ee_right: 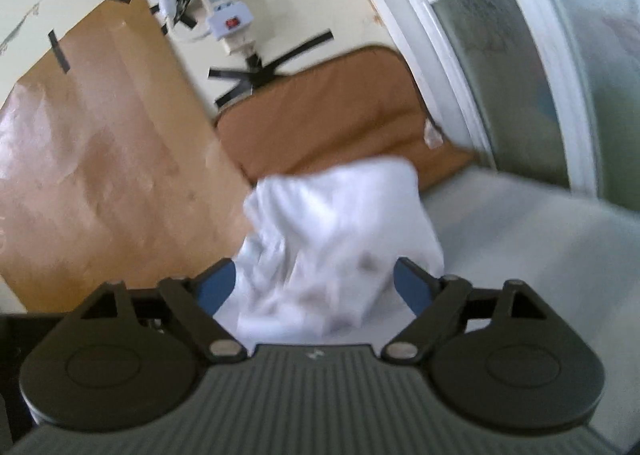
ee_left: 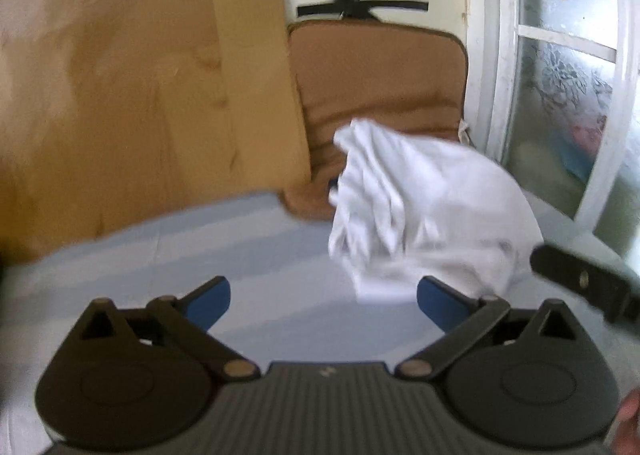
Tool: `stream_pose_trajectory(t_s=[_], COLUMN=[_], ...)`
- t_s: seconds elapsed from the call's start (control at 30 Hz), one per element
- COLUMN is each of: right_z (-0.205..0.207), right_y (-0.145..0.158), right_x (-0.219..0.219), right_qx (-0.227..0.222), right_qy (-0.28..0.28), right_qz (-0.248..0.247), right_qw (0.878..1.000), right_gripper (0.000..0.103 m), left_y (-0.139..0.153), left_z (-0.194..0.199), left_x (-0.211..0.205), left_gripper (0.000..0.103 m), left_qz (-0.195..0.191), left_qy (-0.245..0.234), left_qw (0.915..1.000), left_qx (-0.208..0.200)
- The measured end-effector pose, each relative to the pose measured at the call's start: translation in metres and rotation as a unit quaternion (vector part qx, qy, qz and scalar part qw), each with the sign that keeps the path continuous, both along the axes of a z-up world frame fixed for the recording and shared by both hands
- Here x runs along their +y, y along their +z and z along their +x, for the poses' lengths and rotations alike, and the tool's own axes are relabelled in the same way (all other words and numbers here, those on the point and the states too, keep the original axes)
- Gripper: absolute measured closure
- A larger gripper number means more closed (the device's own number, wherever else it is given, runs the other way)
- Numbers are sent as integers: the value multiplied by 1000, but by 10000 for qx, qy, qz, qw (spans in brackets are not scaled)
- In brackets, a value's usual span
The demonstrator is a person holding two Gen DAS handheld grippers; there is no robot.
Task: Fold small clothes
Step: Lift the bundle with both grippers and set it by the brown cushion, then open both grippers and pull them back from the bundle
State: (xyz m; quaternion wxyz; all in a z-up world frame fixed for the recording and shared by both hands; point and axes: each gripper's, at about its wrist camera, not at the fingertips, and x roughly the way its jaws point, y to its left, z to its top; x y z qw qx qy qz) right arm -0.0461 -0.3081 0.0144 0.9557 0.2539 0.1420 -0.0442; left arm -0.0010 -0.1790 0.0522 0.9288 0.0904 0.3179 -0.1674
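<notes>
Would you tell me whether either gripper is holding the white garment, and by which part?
Neither: the left gripper and right gripper are open; the white garment is unheld.

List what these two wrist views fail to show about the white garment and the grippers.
- White garment: both views blur it with motion, so its type, its folds and whether it is already folded are unreadable.
- Its near edge: in the right wrist view, hidden behind the right gripper body.
- Right gripper in the left wrist view: only a dark piece shows, cut off by the right edge.
- Left gripper: absent from the right wrist view.
</notes>
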Motion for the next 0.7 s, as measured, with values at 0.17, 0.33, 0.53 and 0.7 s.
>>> stream_pose_trajectory(t_s=[0.17, 0.33, 0.53, 0.7], right_z=[-28, -42, -56, -62], right_y=[-6, 3, 8, 5], right_x=[26, 53, 70, 75], right_qx=[219, 325, 285, 356], right_qy=[-11, 118, 190, 184], right_qz=[75, -338, -466, -435], right_qw=[9997, 9988, 9983, 9982], right_gripper=[8, 0, 0, 0], left_y=[-7, -7, -2, -3], left_z=[-25, -51, -74, -88], left_x=[25, 46, 58, 64], left_gripper=[0, 0, 0, 0], left_qz=[36, -48, -20, -48], left_qy=[109, 400, 365, 145], left_qw=[9995, 9990, 9993, 9999], left_qx=[294, 175, -122, -55])
